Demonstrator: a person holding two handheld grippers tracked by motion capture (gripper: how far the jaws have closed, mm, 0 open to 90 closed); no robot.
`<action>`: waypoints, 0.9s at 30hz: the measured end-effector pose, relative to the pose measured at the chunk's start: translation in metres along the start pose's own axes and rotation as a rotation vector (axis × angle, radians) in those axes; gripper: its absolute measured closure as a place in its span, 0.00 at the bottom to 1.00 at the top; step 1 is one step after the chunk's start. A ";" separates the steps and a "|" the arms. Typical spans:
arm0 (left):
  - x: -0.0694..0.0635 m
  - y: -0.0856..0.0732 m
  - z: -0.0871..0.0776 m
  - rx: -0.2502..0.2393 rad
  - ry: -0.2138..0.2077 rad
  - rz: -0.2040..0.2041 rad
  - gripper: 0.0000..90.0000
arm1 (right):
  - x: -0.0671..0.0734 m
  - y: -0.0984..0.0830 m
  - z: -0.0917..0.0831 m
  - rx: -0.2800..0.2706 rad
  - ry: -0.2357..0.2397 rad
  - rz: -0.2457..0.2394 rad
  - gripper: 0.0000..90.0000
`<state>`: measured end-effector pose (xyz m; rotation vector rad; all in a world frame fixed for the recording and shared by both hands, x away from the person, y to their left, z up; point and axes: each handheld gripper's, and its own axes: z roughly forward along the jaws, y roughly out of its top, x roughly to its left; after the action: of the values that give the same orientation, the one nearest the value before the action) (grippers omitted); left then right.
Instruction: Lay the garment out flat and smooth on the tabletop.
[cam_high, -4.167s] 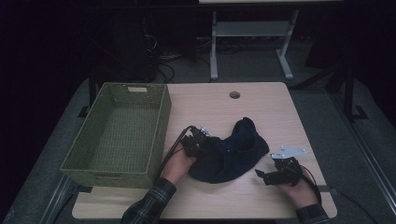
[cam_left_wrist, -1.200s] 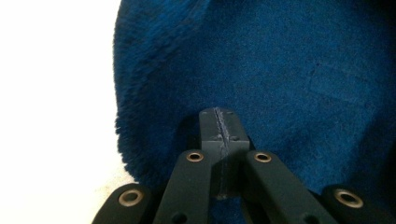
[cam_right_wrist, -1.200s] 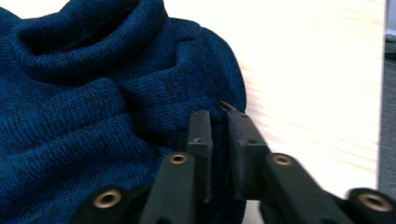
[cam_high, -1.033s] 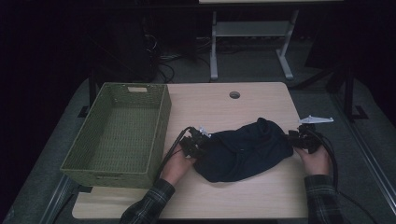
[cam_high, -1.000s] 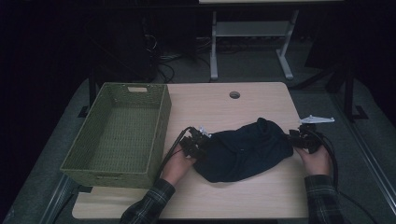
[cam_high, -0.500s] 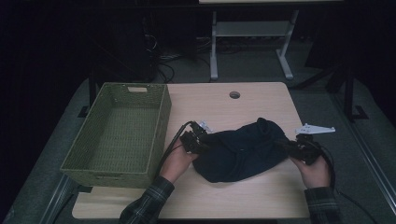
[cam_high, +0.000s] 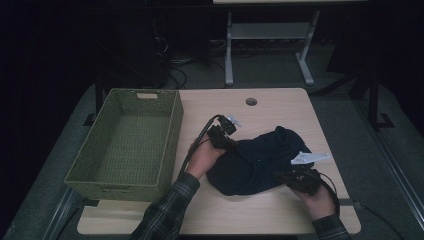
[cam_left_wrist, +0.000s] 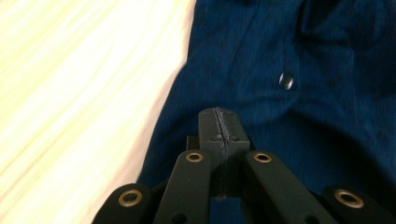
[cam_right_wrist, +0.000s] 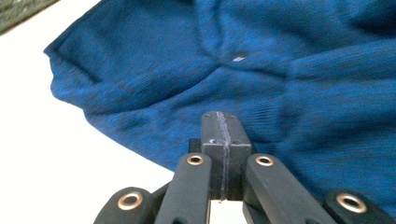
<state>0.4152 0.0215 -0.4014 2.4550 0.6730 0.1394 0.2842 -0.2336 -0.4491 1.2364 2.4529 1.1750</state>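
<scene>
A dark blue knitted garment (cam_high: 255, 162) lies bunched on the right half of the wooden table (cam_high: 280, 107). My left gripper (cam_high: 230, 142) is at the garment's far left edge. In the left gripper view it (cam_left_wrist: 219, 114) is shut pad to pad above the blue cloth (cam_left_wrist: 280, 46), with no fabric visible between the pads. My right gripper (cam_high: 281, 176) is at the garment's near right edge. Its jaws have just been closing, and in the right gripper view it (cam_right_wrist: 220, 119) stands shut over the garment (cam_right_wrist: 187, 70) with nothing seen between the pads.
A green woven basket (cam_high: 173, 140) stands empty on the left of the table, and its corner (cam_right_wrist: 18, 11) shows in the right gripper view. A round cable hole (cam_high: 251, 101) sits near the far edge. A white-legged stand (cam_high: 265, 30) is beyond the table.
My right gripper has moved from the table's right side toward the near edge and inward, and the garment's right end has bunched up. My left gripper has shifted a little up and away.
</scene>
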 end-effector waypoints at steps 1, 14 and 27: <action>0.000 0.008 0.008 -0.009 -0.014 0.000 1.00 | 0.006 -0.001 0.007 0.025 0.014 -0.004 1.00; -0.005 0.048 0.059 -0.009 -0.082 0.038 1.00 | 0.017 -0.001 0.027 0.097 0.022 -0.067 1.00; 0.003 0.044 0.087 0.106 -0.039 0.056 1.00 | 0.018 -0.001 0.028 0.107 0.018 -0.071 1.00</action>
<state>0.4582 -0.0523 -0.4483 2.5726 0.6095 0.0784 0.2841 -0.2044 -0.4648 1.1586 2.5807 1.0545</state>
